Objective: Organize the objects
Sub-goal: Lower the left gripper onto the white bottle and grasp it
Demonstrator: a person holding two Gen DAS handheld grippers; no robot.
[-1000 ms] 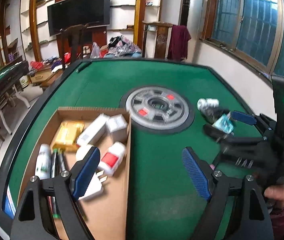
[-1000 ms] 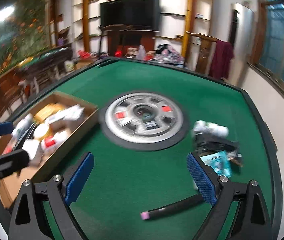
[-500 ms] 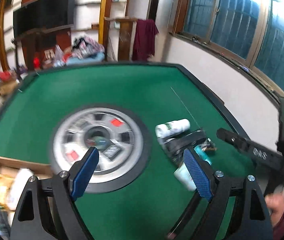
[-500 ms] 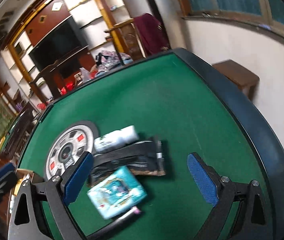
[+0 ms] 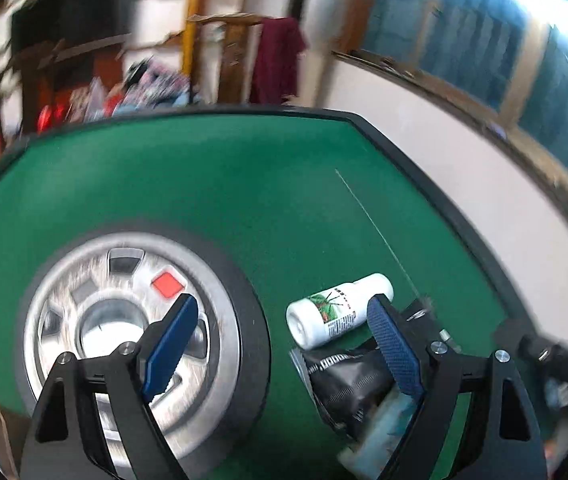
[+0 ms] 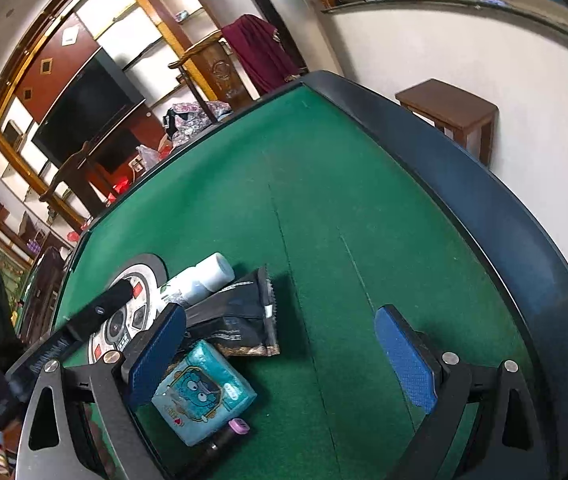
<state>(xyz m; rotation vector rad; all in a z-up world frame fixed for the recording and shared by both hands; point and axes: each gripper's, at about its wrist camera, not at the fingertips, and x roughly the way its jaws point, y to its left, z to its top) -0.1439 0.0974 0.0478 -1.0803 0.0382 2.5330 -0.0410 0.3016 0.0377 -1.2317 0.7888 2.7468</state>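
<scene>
- Both my tongs gape wide, empty: left gripper (image 5: 279, 344), right gripper (image 6: 284, 354).
- Teal tissue pack (image 6: 203, 394) near table's (image 6: 424, 216) right edge, touching black pouch (image 6: 239, 320); likely soft, light: pinch its short sides.
- White bottle (image 5: 338, 310) beside it, probably rigid, rolls: grip mid-body.

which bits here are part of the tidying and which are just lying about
To organize: white bottle, black pouch, teal tissue pack, pink-tipped pen.

Just there: round centre panel of the green table, TV, maroon garment, wooden stool.
</scene>
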